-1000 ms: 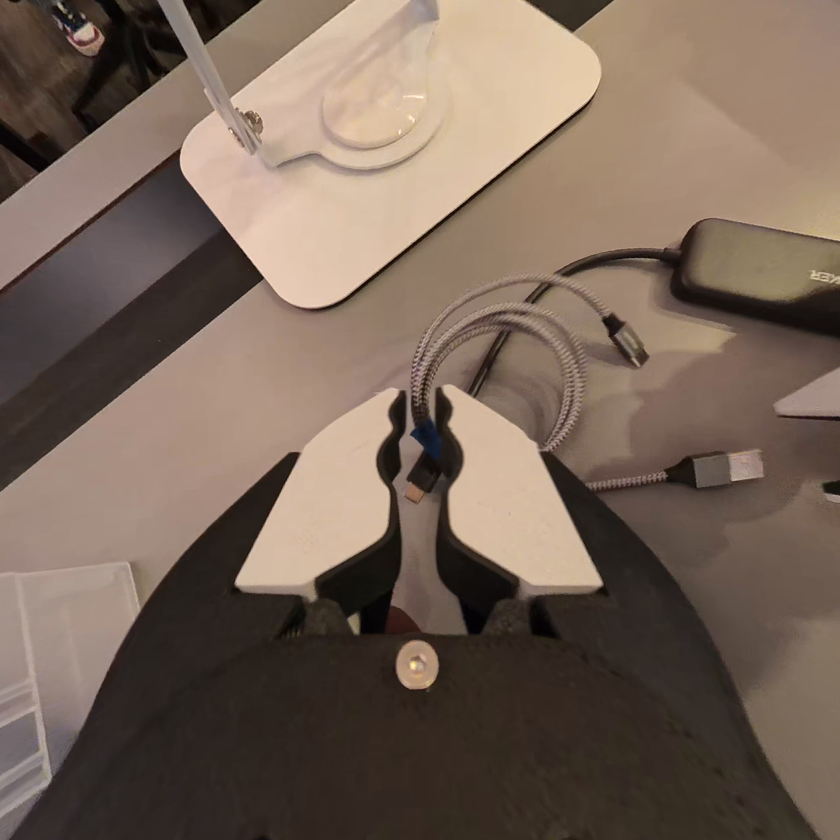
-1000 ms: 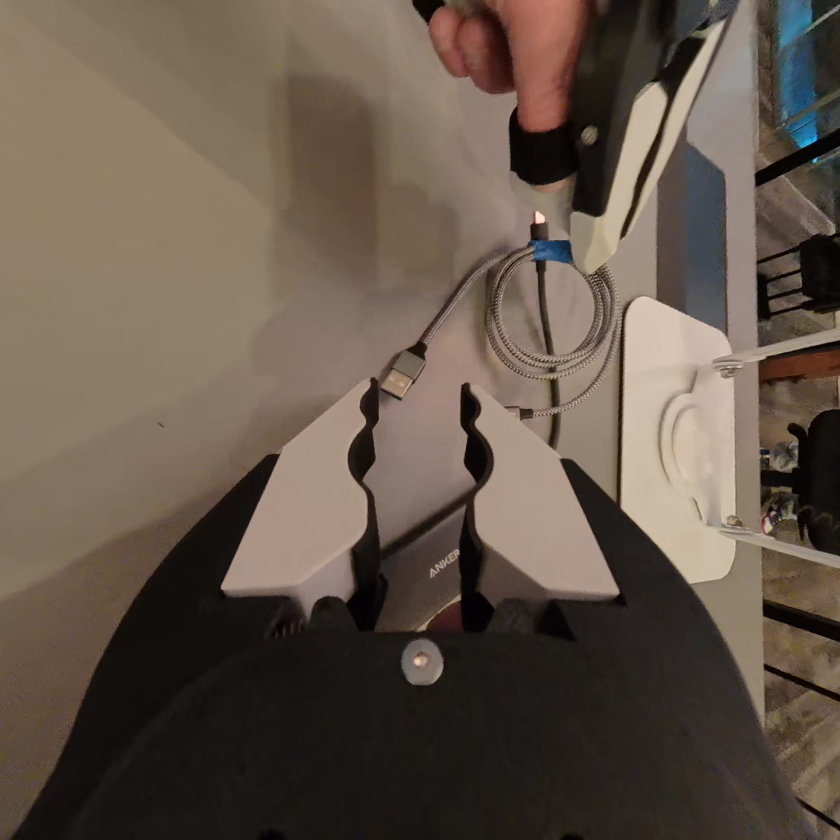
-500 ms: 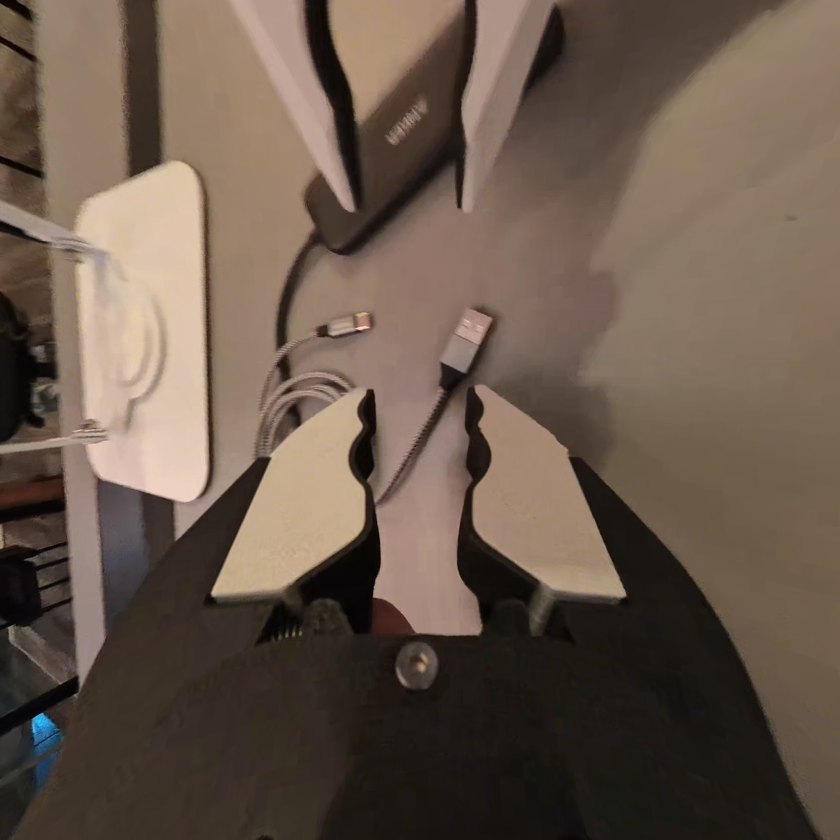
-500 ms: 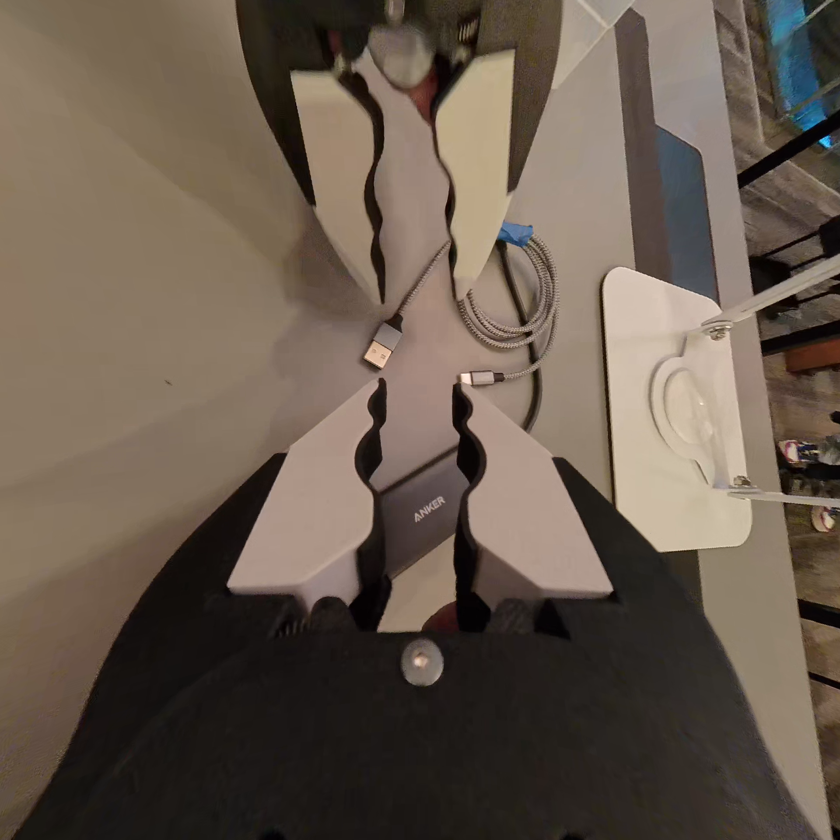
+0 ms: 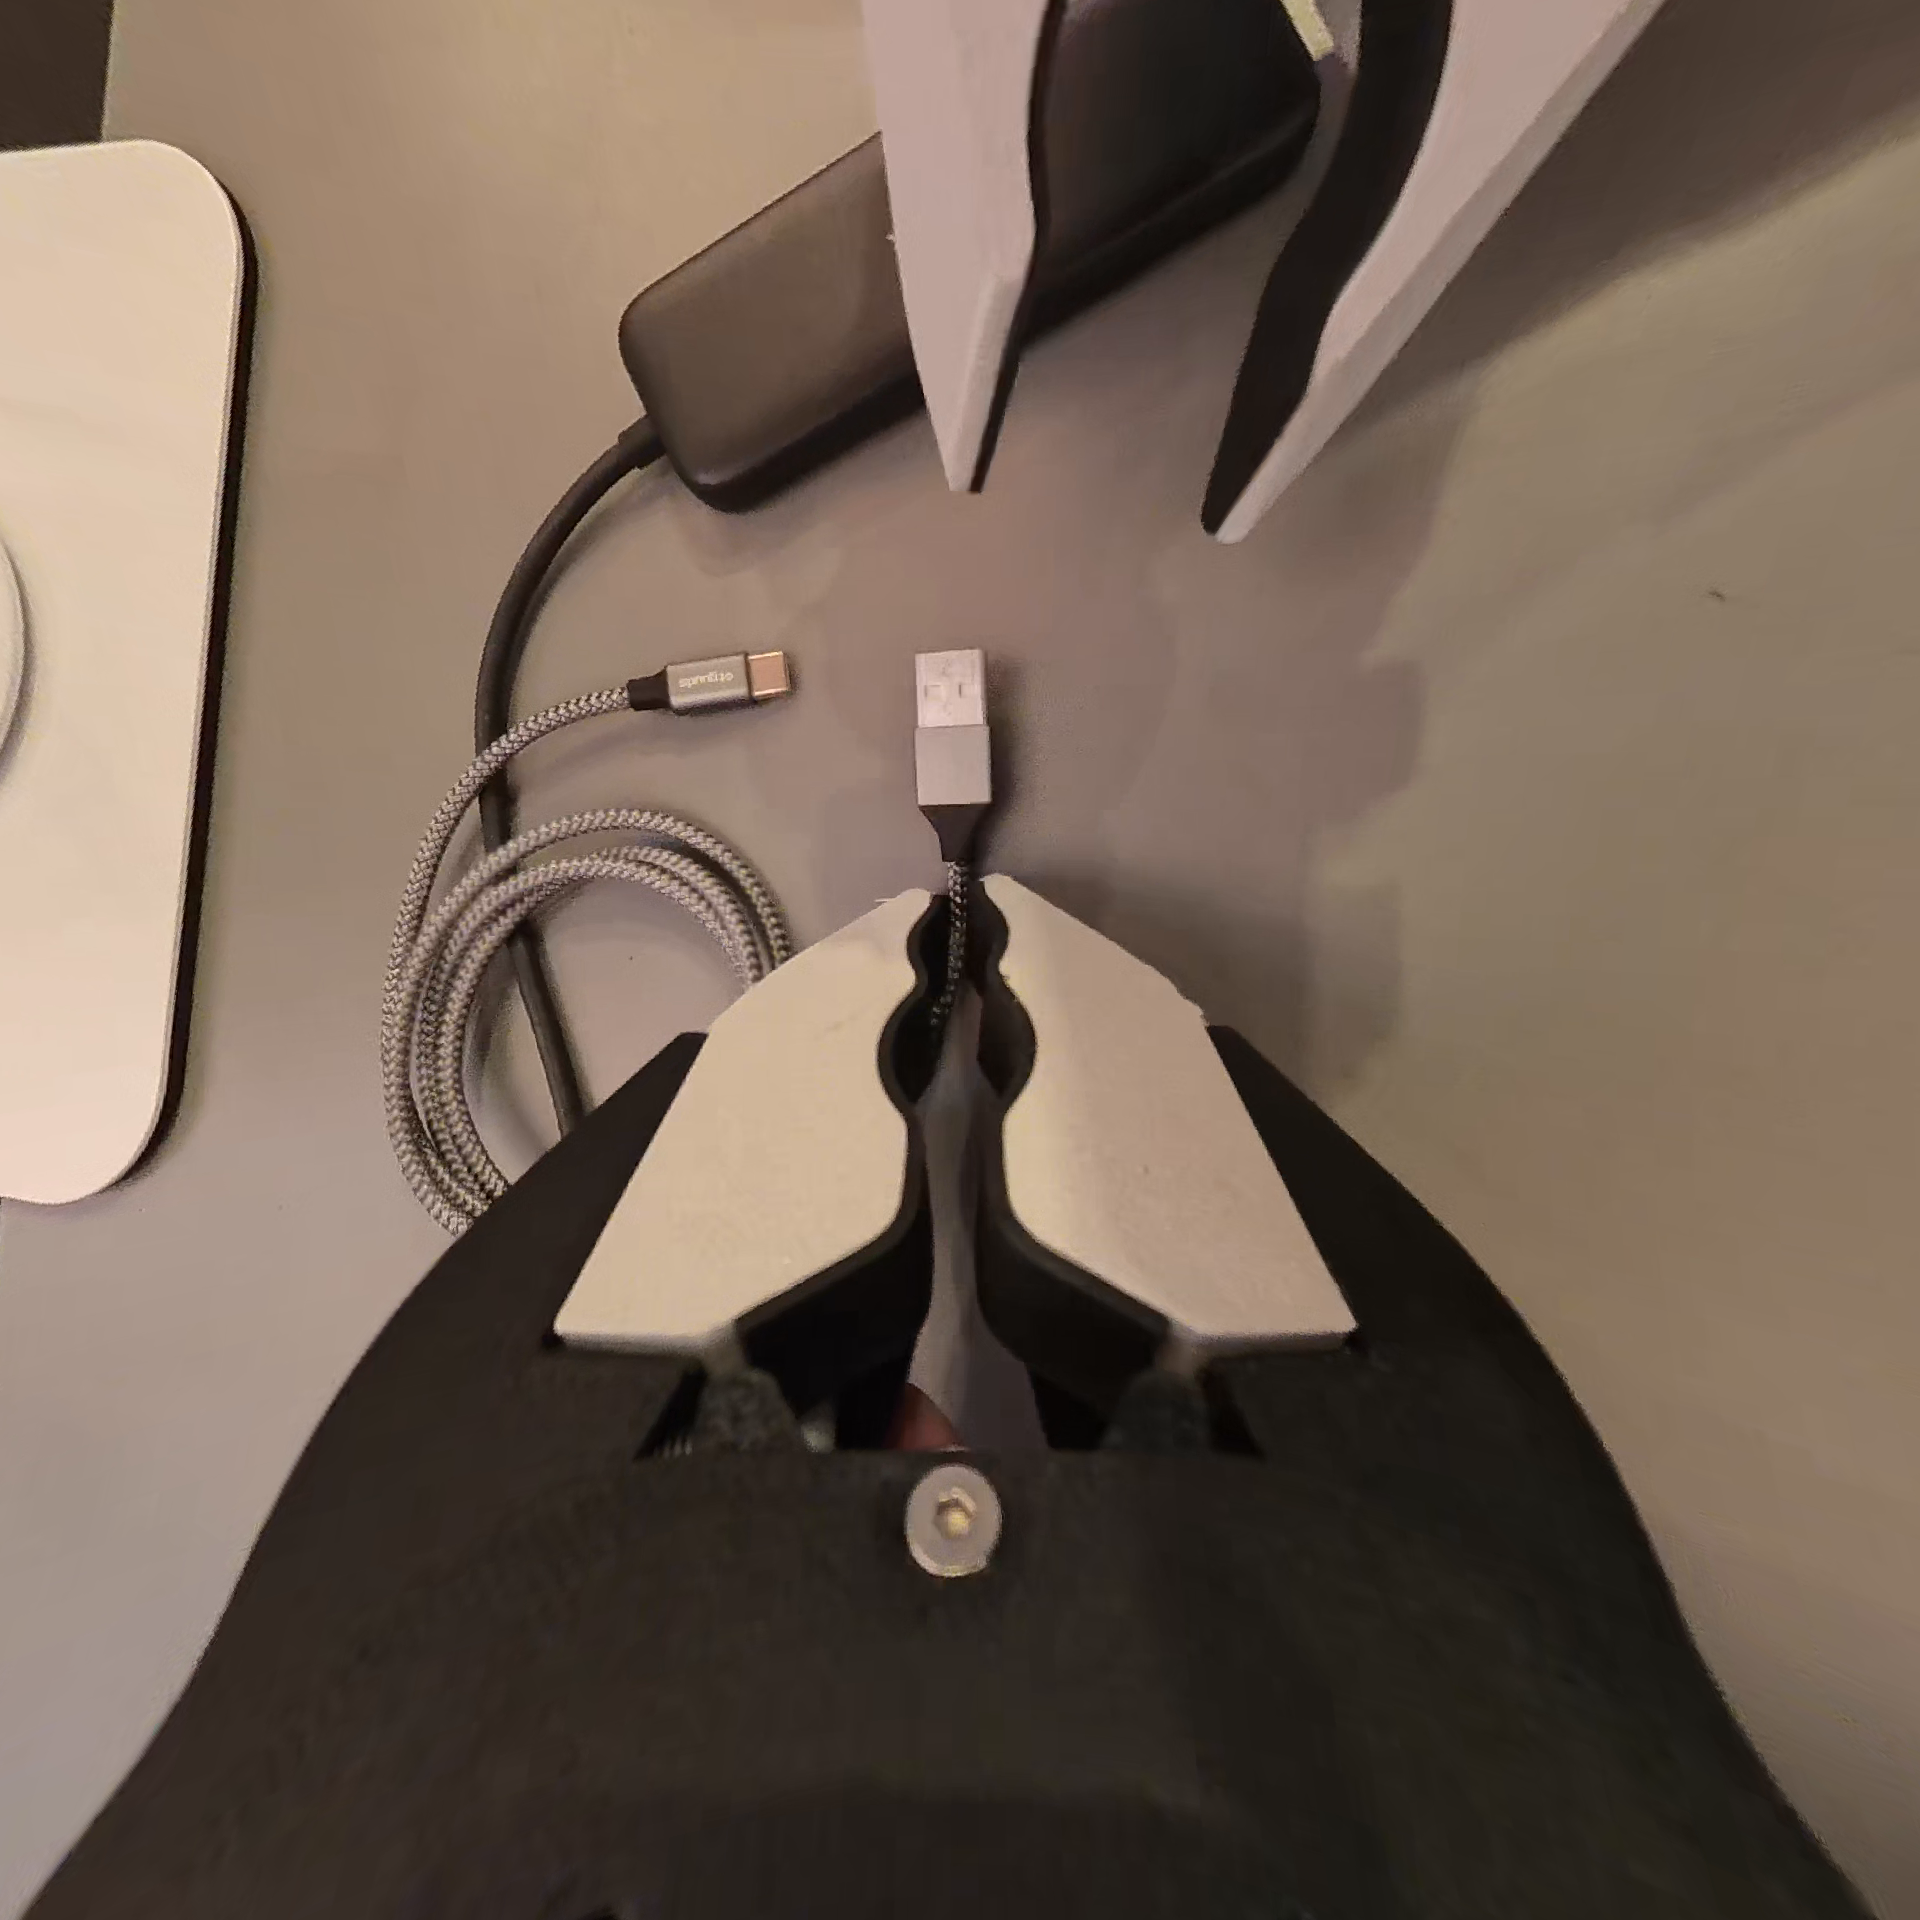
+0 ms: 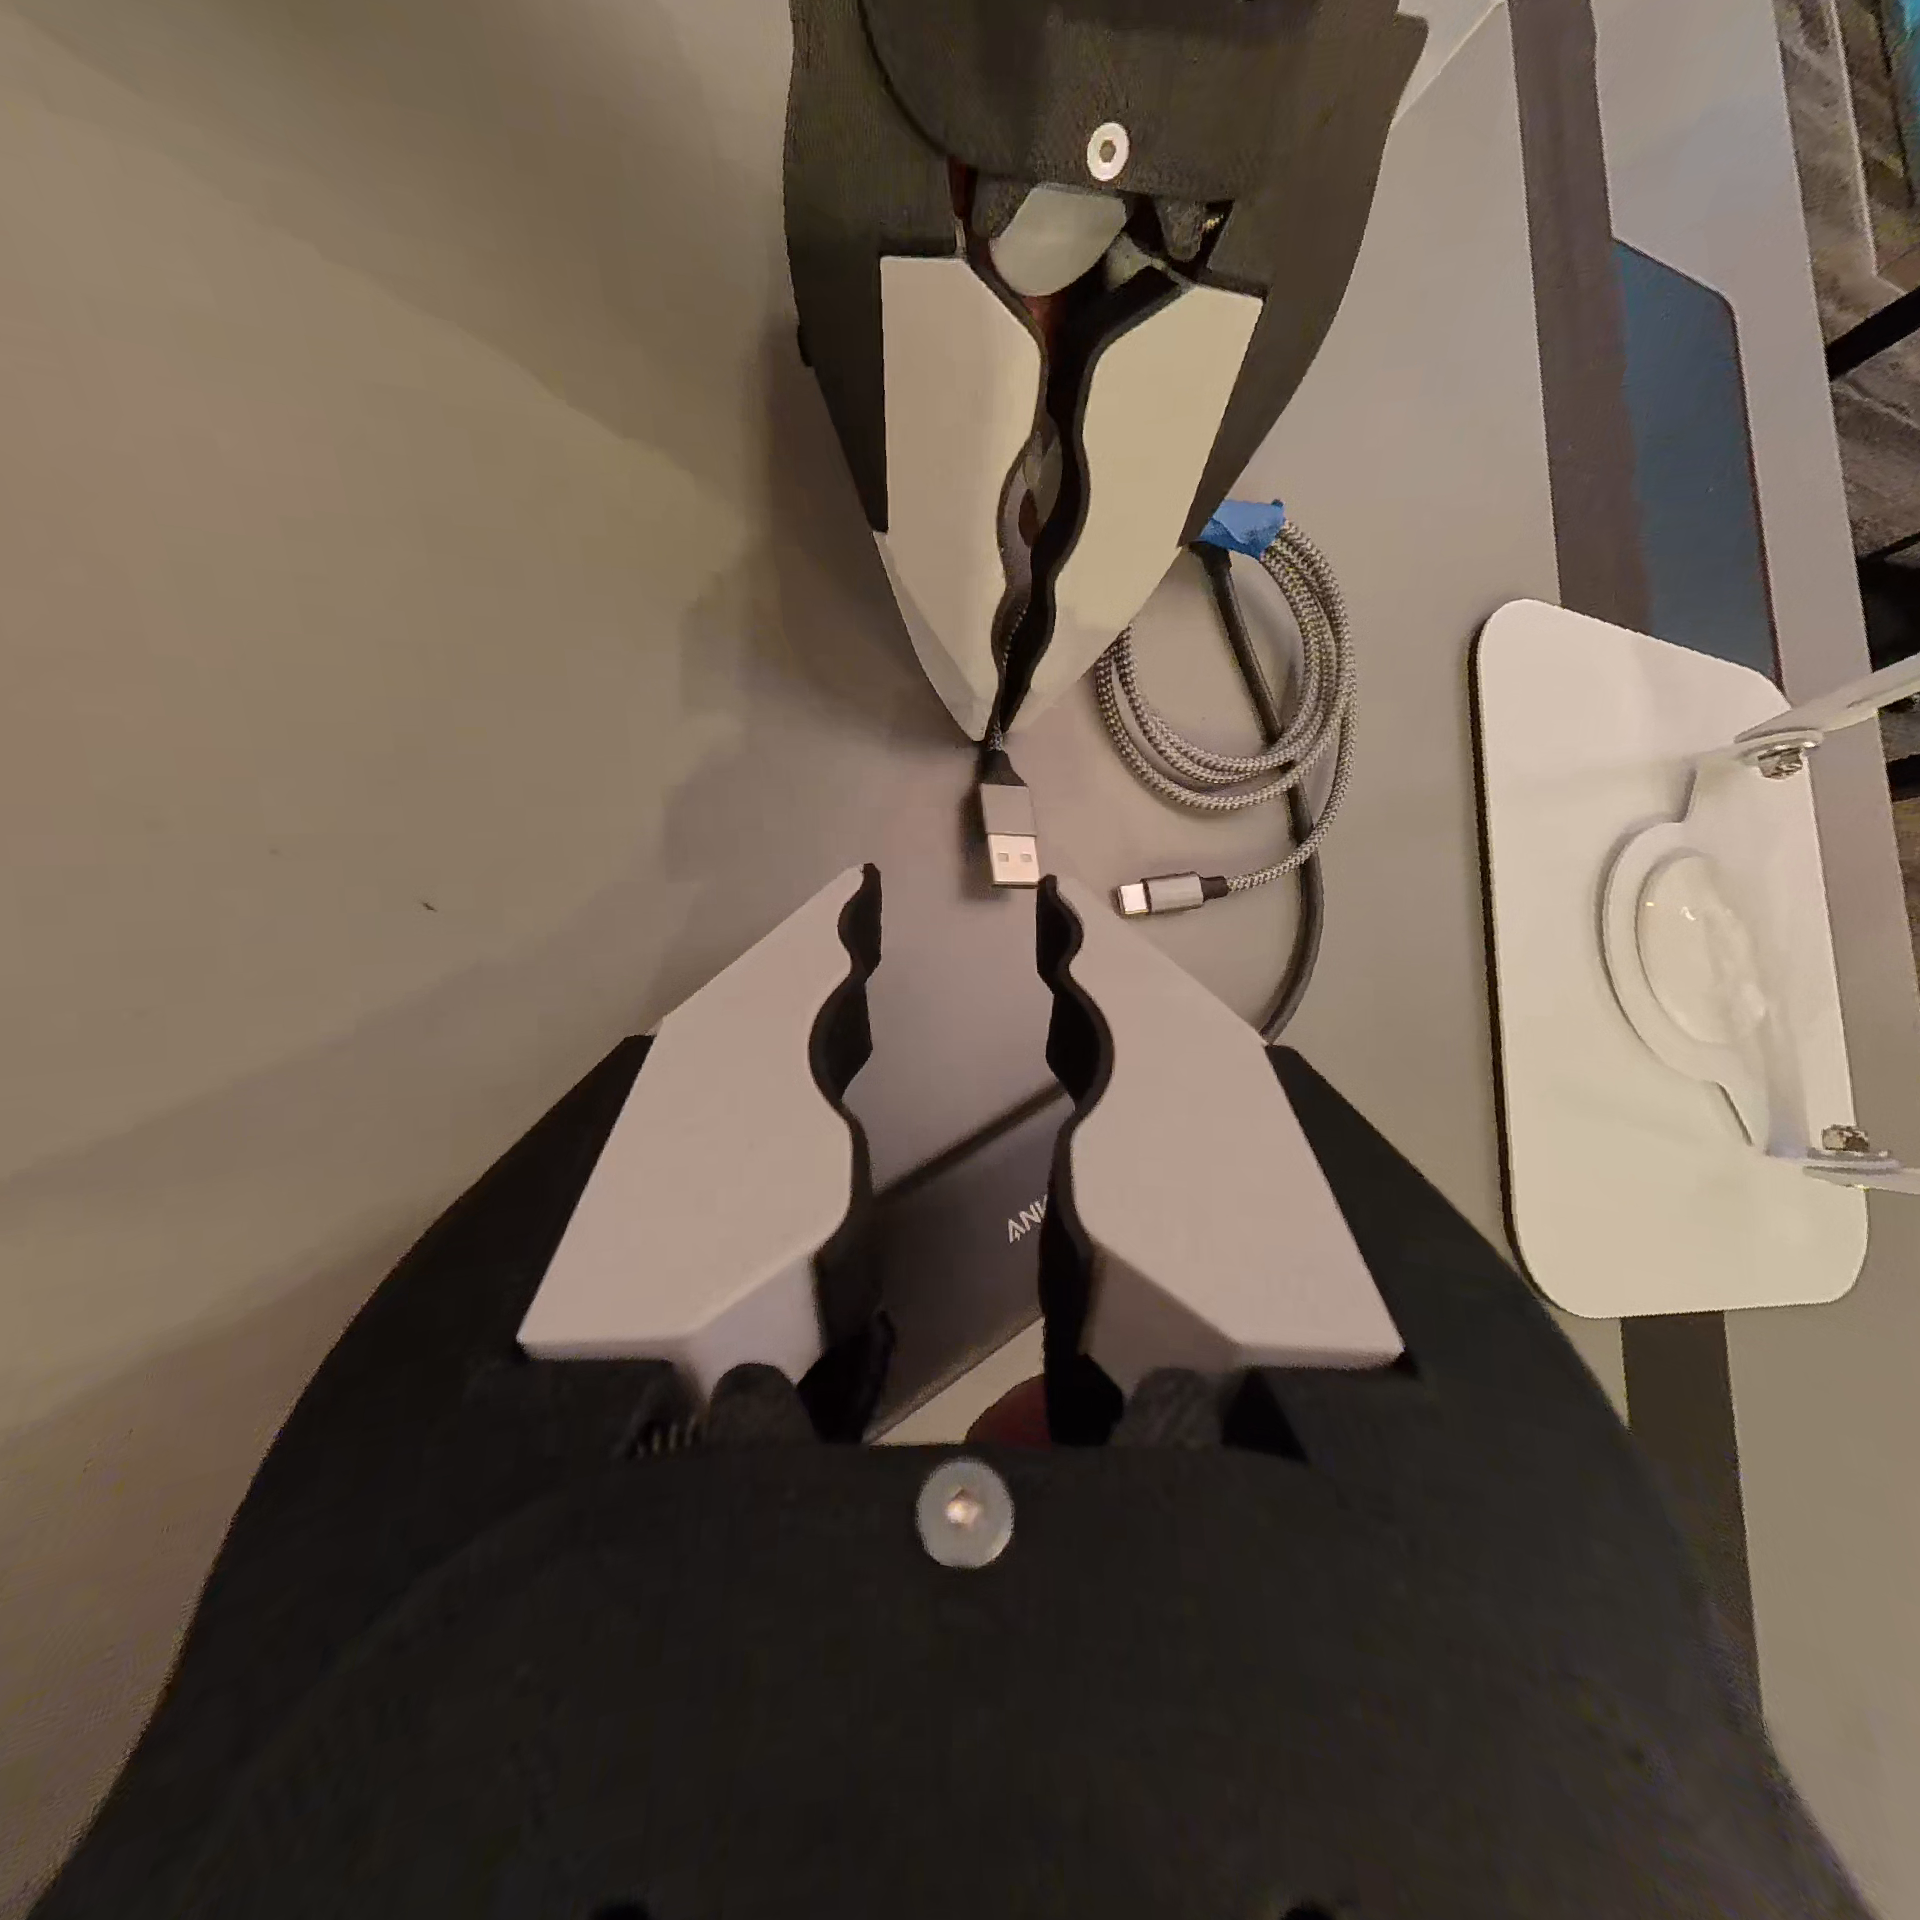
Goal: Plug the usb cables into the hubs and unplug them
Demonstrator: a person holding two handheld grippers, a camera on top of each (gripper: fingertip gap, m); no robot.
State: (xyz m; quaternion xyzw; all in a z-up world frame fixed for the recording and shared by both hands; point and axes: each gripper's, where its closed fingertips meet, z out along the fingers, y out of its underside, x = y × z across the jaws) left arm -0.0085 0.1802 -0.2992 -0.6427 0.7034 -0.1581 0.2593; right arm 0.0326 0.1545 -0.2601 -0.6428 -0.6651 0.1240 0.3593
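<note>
Left gripper (image 5: 958, 902) pinches the braided cable (image 5: 582, 925) just behind the USB-A plug (image 5: 950, 734); right gripper (image 6: 956, 900) stands wide above the hub (image 6: 956, 1226).

The plug lies on the table (image 5: 1558, 831), its long axis in line with the left fingers, metal end pointing toward the right gripper. The hub lies diagonally beyond it, under the right gripper's parted fingers, not yet gripped. The left gripper is nearer the plug; insertion likely requires turning the plug to face a hub port. The USB-C plug (image 5: 717, 681) lies loose beside.
</note>
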